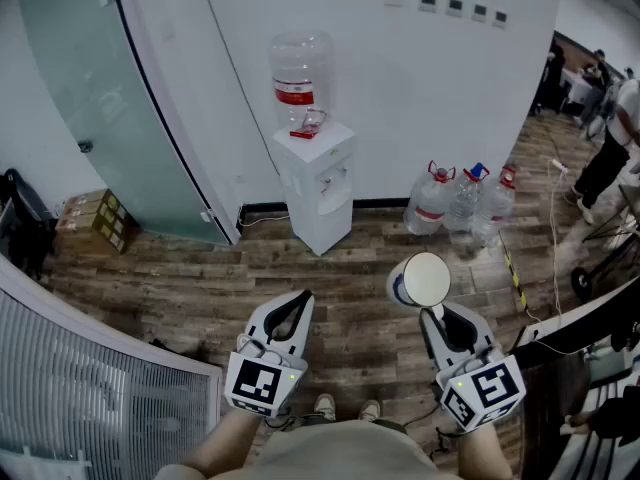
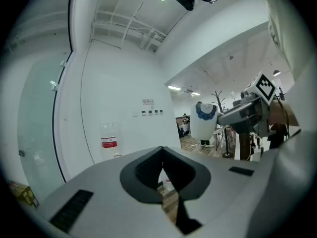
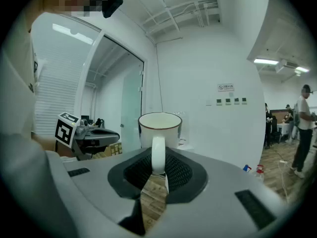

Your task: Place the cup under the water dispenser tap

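**Colour and pattern reference**

I read the cup (image 1: 421,280) as white with a blue band. The water dispenser (image 1: 318,183) is white; its bottle (image 1: 299,93) is clear with a red label. The floor (image 1: 180,288) is brown wood grain. The left gripper (image 1: 298,300) and right gripper (image 1: 433,316) are grey and black, with black-and-white square markers.

Spare water jugs (image 1: 462,202), cardboard boxes (image 1: 93,216)

Open floor (image 1: 350,298) runs to the water dispenser (image 1: 315,183); bottles (image 1: 462,203) stand beside it
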Action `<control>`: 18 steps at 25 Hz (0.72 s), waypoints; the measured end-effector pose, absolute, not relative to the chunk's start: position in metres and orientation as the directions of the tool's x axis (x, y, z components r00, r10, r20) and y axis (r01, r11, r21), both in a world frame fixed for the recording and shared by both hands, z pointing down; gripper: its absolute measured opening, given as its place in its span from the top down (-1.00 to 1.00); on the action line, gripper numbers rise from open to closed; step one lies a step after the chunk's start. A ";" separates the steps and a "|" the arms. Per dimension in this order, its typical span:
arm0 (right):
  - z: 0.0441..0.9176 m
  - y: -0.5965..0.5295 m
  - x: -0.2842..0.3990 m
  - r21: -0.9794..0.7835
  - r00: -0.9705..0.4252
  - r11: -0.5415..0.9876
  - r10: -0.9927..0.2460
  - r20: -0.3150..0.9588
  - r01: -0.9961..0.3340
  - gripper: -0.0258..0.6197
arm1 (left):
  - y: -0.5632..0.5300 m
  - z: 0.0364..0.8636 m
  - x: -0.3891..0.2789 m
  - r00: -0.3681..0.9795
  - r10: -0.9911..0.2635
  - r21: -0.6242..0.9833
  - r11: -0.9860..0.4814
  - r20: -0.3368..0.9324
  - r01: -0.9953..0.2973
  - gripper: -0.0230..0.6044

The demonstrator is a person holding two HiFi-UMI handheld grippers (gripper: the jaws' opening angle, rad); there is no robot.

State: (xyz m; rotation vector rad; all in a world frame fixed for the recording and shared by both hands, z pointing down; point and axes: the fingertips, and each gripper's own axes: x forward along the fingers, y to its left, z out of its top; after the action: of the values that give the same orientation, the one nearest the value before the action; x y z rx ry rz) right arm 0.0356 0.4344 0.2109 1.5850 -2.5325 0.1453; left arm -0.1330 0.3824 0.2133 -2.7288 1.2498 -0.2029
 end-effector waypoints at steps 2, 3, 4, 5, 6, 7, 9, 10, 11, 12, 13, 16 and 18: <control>0.209 0.431 0.038 -0.001 -0.431 0.437 -0.885 0.178 -0.899 0.71 | 0.379 0.212 -0.131 0.645 -0.760 -0.178 -0.646 0.071 -0.742 0.91; 0.208 0.429 0.040 0.000 -0.430 0.437 -0.885 0.178 -0.899 0.71 | 0.378 0.212 -0.129 0.645 -0.761 -0.179 -0.646 0.071 -0.742 0.91; 0.209 0.428 0.041 0.002 -0.430 0.437 -0.885 0.179 -0.899 0.71 | 0.378 0.212 -0.128 0.646 -0.760 -0.180 -0.647 0.072 -0.741 0.91; 0.209 0.428 0.042 0.002 -0.430 0.437 -0.885 0.179 -0.899 0.72 | 0.377 0.213 -0.126 0.646 -0.760 -0.181 -0.647 0.073 -0.741 0.91; 0.211 0.427 0.044 0.001 -0.430 0.437 -0.885 0.179 -0.899 0.71 | 0.377 0.214 -0.124 0.646 -0.760 -0.182 -0.647 0.074 -0.741 0.91; 0.212 0.427 0.046 0.000 -0.430 0.437 -0.885 0.180 -0.900 0.72 | 0.377 0.215 -0.123 0.646 -0.760 -0.183 -0.647 0.075 -0.740 0.91; 0.214 0.426 0.050 -0.004 -0.430 0.436 -0.885 0.181 -0.900 0.71 | 0.377 0.216 -0.118 0.645 -0.760 -0.184 -0.647 0.078 -0.740 0.91; 0.215 0.425 0.052 -0.005 -0.430 0.436 -0.885 0.182 -0.900 0.71 | 0.376 0.217 -0.116 0.645 -0.760 -0.183 -0.647 0.081 -0.740 0.91; 0.216 0.425 0.055 -0.007 -0.430 0.436 -0.884 0.182 -0.900 0.71 | 0.376 0.218 -0.114 0.644 -0.761 -0.182 -0.647 0.084 -0.741 0.91; 0.216 0.424 0.058 -0.007 -0.430 0.437 -0.884 0.182 -0.900 0.71 | 0.376 0.220 -0.111 0.642 -0.761 -0.182 -0.647 0.089 -0.741 0.91; 0.217 0.423 0.061 -0.007 -0.431 0.437 -0.884 0.182 -0.899 0.71 | 0.375 0.221 -0.108 0.642 -0.761 -0.181 -0.647 0.093 -0.741 0.91; 0.219 0.422 0.073 -0.004 -0.434 0.441 -0.883 0.180 -0.898 0.71 | 0.375 0.226 -0.096 0.637 -0.764 -0.186 -0.645 0.107 -0.742 0.91; 0.220 0.422 0.082 -0.005 -0.437 0.444 -0.881 0.180 -0.896 0.71 | 0.375 0.227 -0.087 0.633 -0.766 -0.190 -0.642 0.113 -0.743 0.91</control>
State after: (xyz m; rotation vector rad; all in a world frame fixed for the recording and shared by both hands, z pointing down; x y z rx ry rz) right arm 0.0824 0.4219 0.2201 1.5743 -2.5377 0.1489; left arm -0.0875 0.3750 0.2275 -2.7235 1.2650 -0.2770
